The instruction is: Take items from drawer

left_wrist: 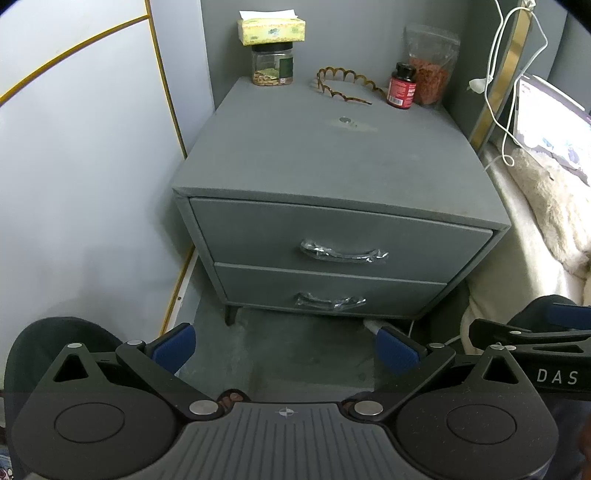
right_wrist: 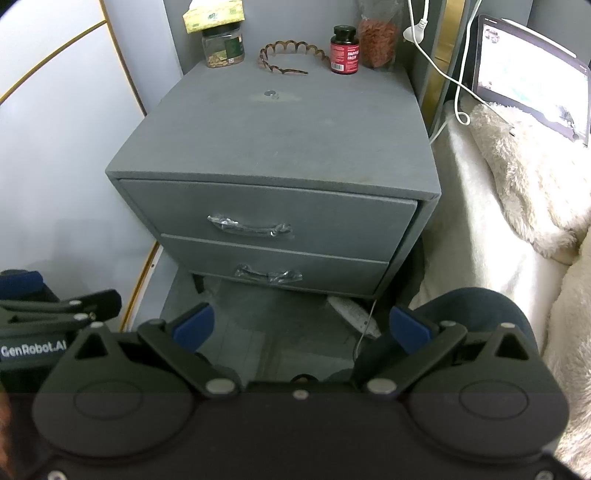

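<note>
A grey two-drawer nightstand (left_wrist: 325, 162) (right_wrist: 273, 136) stands ahead, both drawers closed. The top drawer (left_wrist: 332, 236) (right_wrist: 266, 218) carries a plastic-wrapped handle (left_wrist: 343, 253) (right_wrist: 249, 226), and so does the bottom drawer (left_wrist: 328, 291) (right_wrist: 273, 264), with its handle (left_wrist: 330, 301) (right_wrist: 268, 275). My left gripper (left_wrist: 286, 347) hangs open over the floor, well short of the drawers, nothing between its blue pads. My right gripper (right_wrist: 303, 328) is open too, at a similar distance, empty. Each gripper shows at the edge of the other's view. What the drawers hold is hidden.
On the nightstand top stand a nut jar (left_wrist: 272, 64) under a tissue box (left_wrist: 271, 27), a scalloped hairband (left_wrist: 345, 86), a red pill bottle (left_wrist: 402, 86) and a clear pouch (left_wrist: 430, 68). A bed with fluffy blanket (right_wrist: 524, 177) and tablet (right_wrist: 532, 77) lies right. White cables (left_wrist: 498, 92) hang down. A wall panel (left_wrist: 81, 166) is left.
</note>
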Motion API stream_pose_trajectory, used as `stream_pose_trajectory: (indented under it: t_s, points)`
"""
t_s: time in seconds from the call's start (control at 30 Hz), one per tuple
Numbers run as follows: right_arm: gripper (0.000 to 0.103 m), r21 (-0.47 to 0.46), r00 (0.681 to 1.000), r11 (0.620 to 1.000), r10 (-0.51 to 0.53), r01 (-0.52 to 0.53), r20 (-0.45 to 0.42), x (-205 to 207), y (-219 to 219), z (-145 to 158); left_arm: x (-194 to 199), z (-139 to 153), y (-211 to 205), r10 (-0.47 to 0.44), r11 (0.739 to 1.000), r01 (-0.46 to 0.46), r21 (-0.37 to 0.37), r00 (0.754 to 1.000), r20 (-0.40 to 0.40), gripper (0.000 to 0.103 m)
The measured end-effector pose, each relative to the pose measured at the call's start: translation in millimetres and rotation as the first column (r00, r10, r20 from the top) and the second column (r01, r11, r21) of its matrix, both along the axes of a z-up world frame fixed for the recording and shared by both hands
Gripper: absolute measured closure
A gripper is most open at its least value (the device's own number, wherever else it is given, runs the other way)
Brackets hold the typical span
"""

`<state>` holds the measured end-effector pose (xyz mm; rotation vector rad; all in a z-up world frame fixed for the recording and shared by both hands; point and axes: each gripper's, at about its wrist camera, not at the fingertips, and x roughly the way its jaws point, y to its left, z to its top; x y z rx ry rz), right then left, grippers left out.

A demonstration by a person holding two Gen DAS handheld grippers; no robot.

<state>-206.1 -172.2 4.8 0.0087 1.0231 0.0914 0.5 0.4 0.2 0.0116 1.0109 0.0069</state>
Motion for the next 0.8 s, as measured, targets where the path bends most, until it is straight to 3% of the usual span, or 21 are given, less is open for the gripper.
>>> stream_pose_trajectory:
  t_s: [0.4, 0.8]
  points:
    - [0.0, 0.001, 1.0, 1.0, 0.009, -0.009, -0.001, 0.9, 0.6, 0.2, 5.5, 2.2, 1.8, 0.002, 1.0, -0.002, 0.011, 1.0, 0.005, 0.0]
    - [0.001, -0.002, 1.0, 1.0, 0.015, -0.015, 0.002, 0.7, 1.3, 1.2, -12.7, 1.9, -1.6, 0.023, 1.0, -0.024, 0.003, 1.0, 0.019, 0.0]
